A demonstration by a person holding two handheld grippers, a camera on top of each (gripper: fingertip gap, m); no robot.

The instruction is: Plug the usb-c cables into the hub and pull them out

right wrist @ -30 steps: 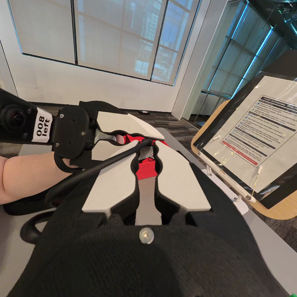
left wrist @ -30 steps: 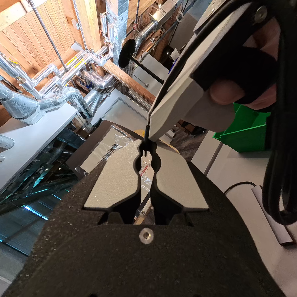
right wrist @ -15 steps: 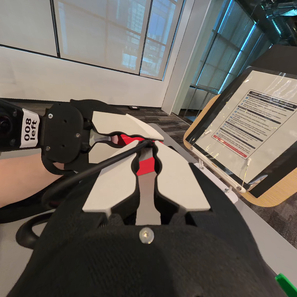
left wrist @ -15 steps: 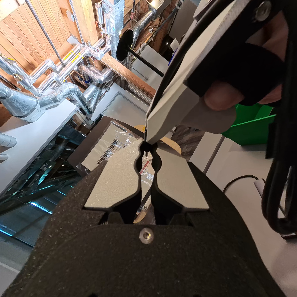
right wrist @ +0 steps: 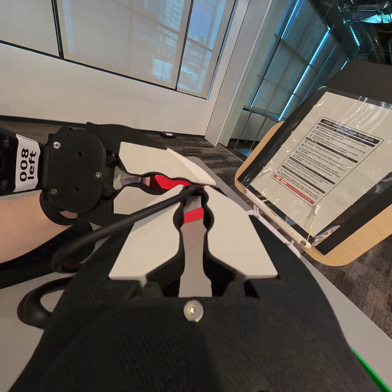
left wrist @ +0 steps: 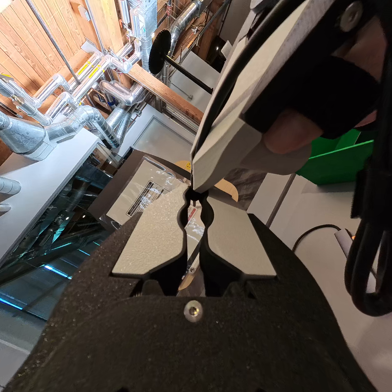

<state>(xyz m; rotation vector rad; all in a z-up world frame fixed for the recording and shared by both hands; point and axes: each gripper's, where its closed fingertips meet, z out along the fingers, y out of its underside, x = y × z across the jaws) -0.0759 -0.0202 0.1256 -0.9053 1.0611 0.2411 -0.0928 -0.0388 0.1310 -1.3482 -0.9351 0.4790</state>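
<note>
My left gripper [left wrist: 194, 196] is shut, with a small black plug end of the usb-c cable pinched at its tips. My right gripper [right wrist: 194, 188] is shut on the same black cable [right wrist: 135, 218], which runs back to the left over its left finger. The two grippers meet tip to tip in the air; the left one [right wrist: 209, 182] comes in from the left in the right wrist view. Loops of black cable [left wrist: 364, 265] hang at the right. A grey hub [left wrist: 344, 241] with a black lead lies on the table, partly hidden behind the loops.
A black stand holding a printed sheet [right wrist: 318, 180] sits on a round wooden table just beyond the grippers. A red box [right wrist: 192, 216] lies under the tips. A green bin [left wrist: 339, 161] stands at the far right of the grey table [left wrist: 318, 212]. Less than 4 cm separates the two grippers' tips.
Both grippers stay shut and joined at the tips. They have shifted slightly together, so the hub and the green bin have slid toward the right edge of the left wrist view.
</note>
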